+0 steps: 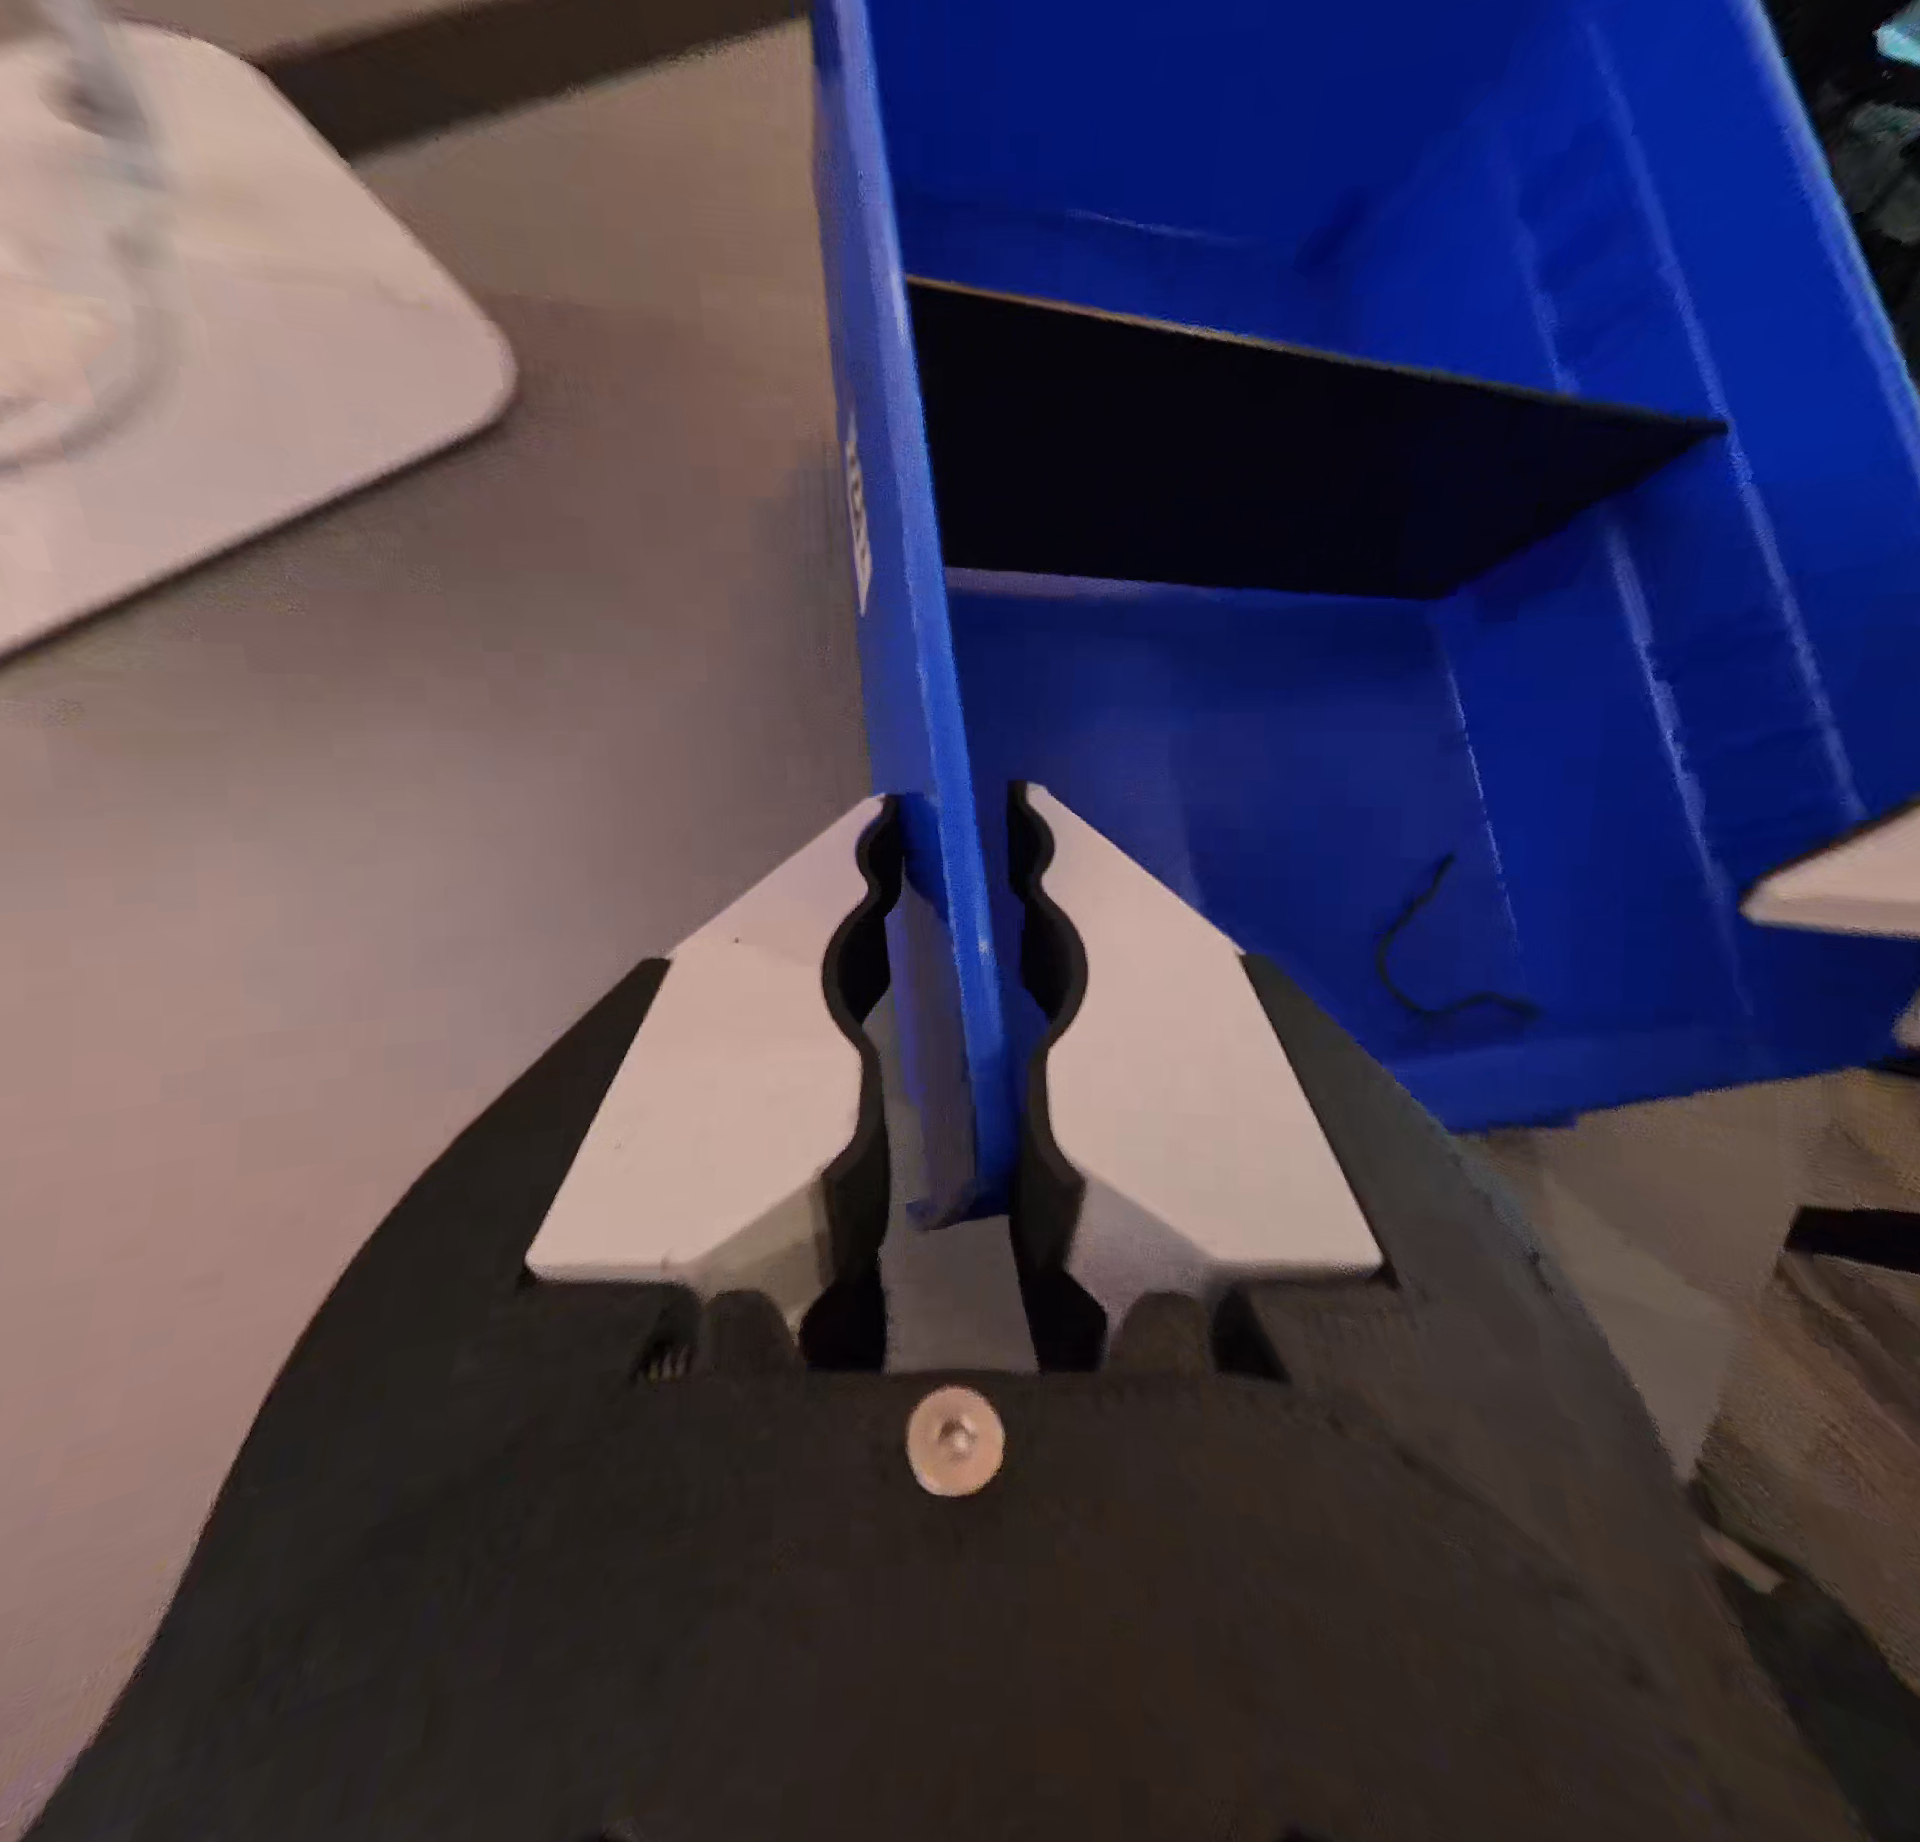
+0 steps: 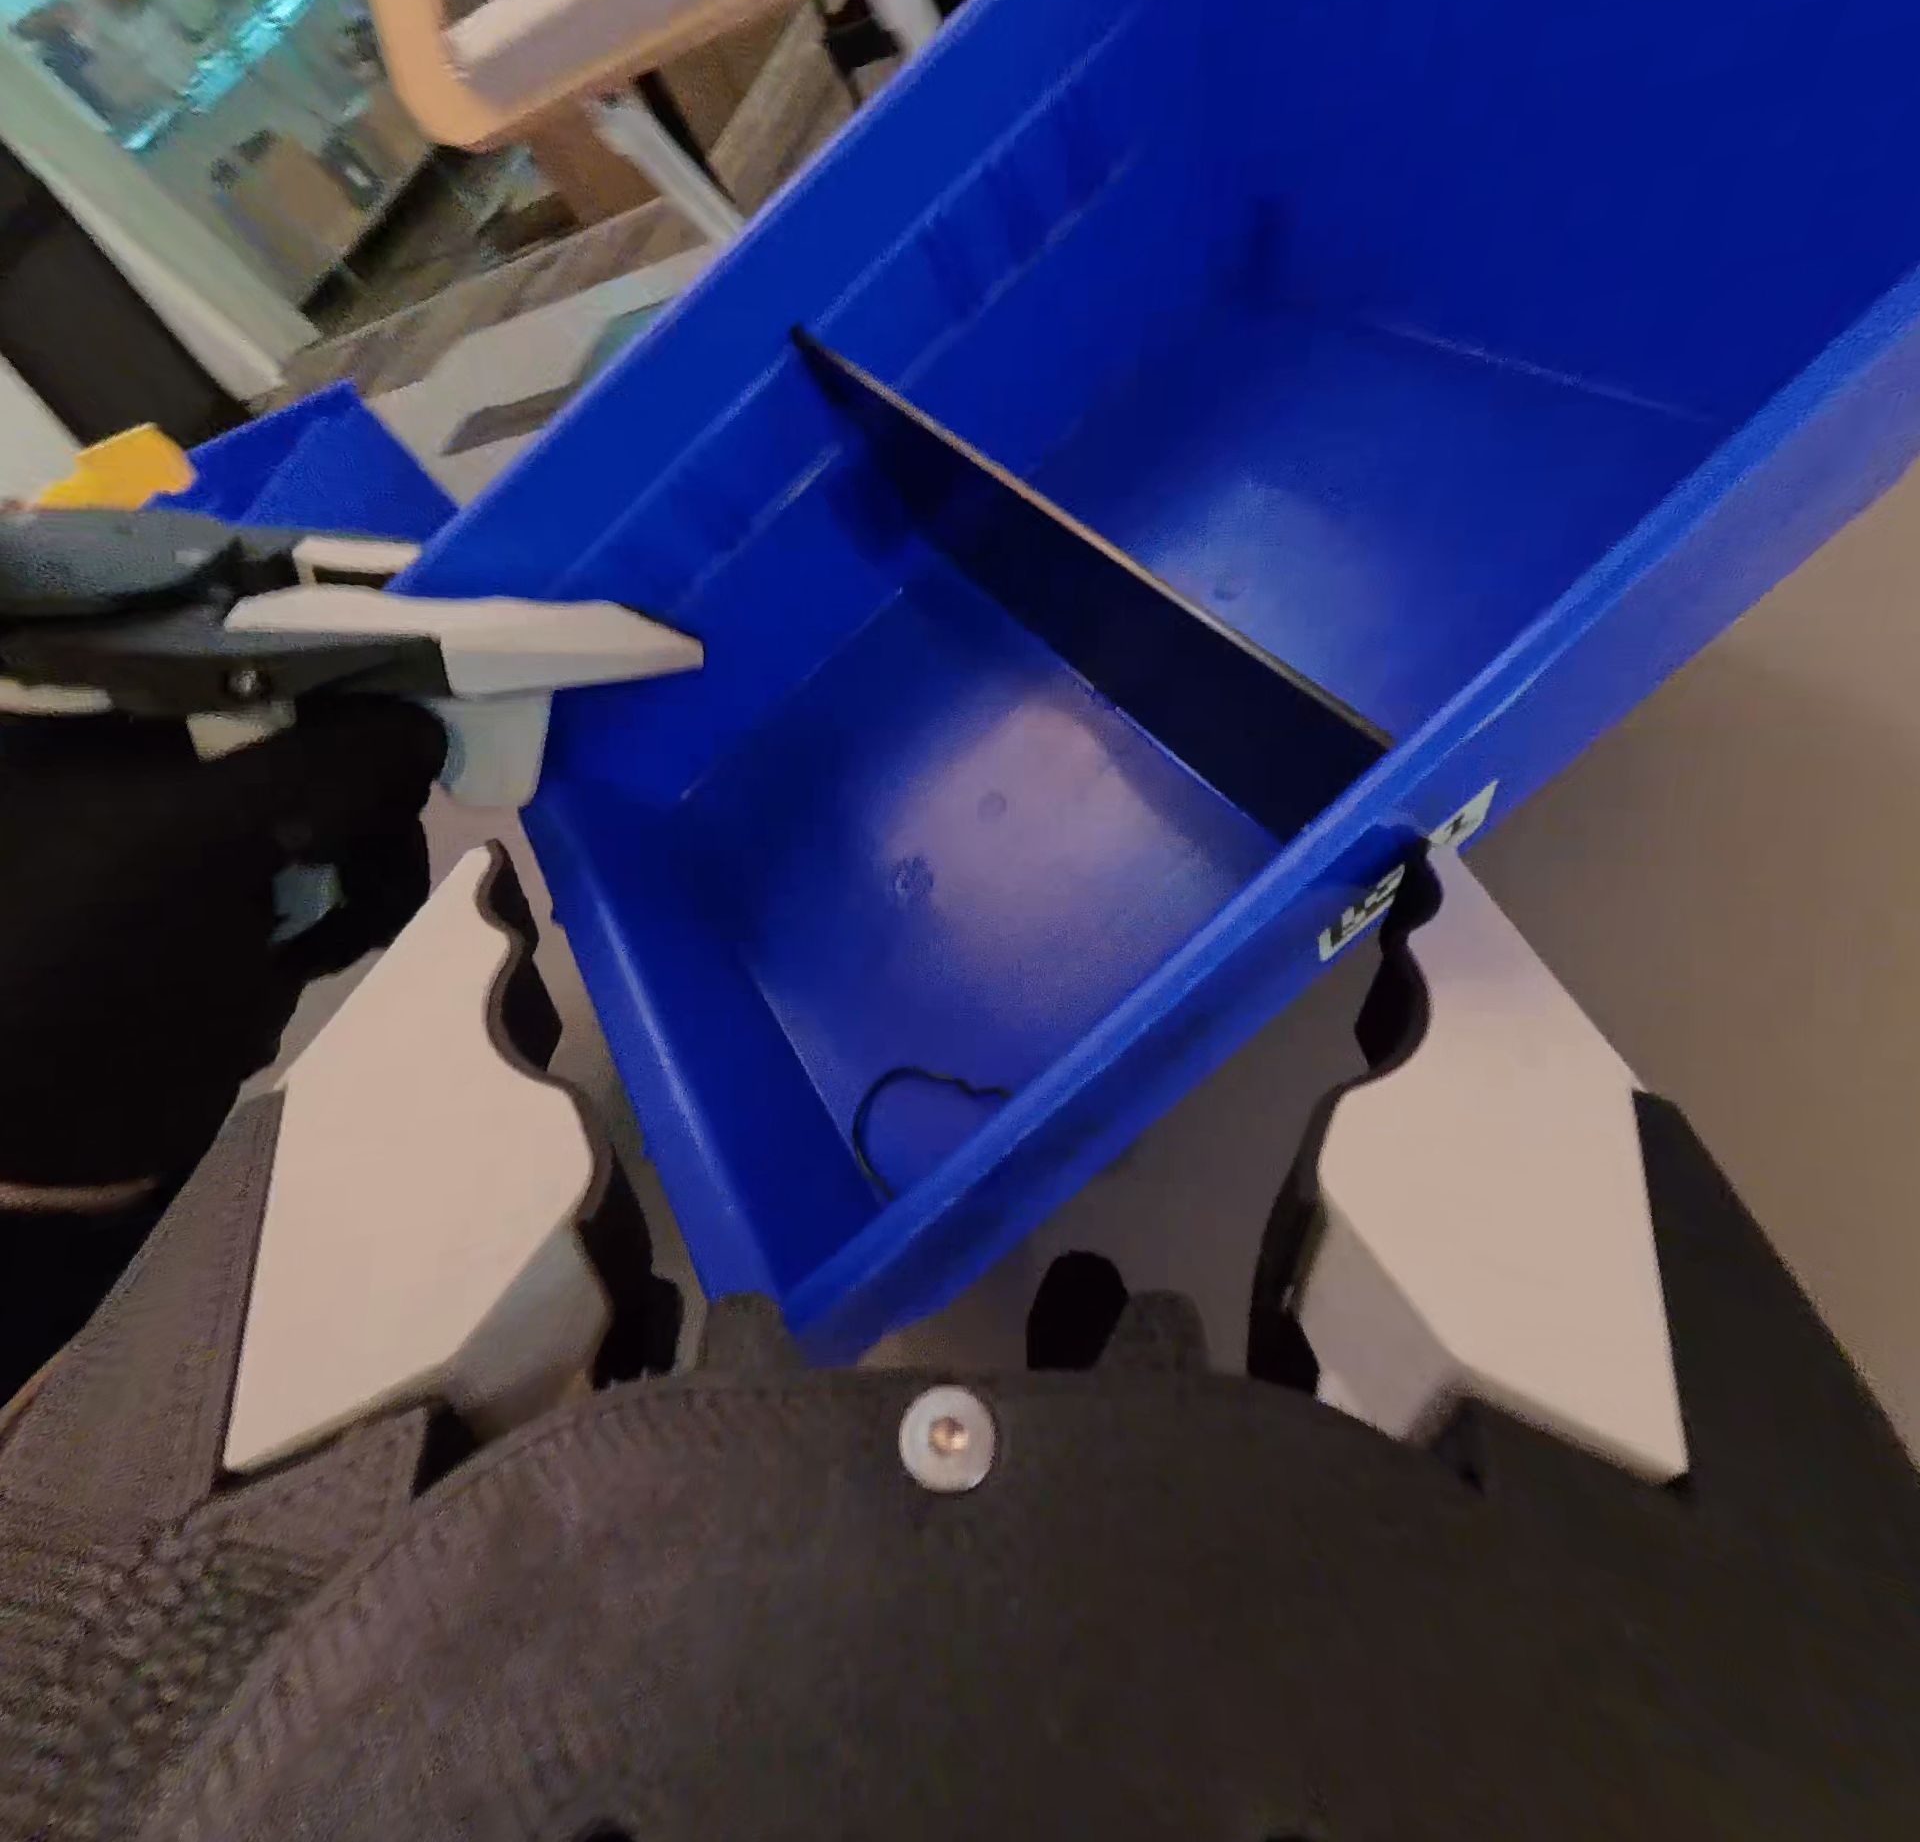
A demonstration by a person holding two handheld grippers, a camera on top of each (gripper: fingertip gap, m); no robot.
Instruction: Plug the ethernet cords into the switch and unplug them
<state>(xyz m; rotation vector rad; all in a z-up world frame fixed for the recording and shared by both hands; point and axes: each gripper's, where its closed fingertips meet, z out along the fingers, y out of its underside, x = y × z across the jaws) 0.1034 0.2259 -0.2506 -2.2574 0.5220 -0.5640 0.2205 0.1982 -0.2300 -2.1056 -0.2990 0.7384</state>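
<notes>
Left tongs (image 1: 951,961) clenched on the wall of an empty blue bin (image 1: 1195,805) above the counter (image 1: 468,857), right tongs (image 2: 956,1065) released astride its corner; neither cords nor switch appear, so plugging seemingly remains undone.

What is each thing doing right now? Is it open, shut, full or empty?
left tool: shut on the side wall of the blue bin.
right tool: open, with the bin's near corner between its fingers.
blue bin: nearly empty.
black divider: standing up, splitting the bin in two.
thin black wire: loose on the floor of the near compartment.
</notes>
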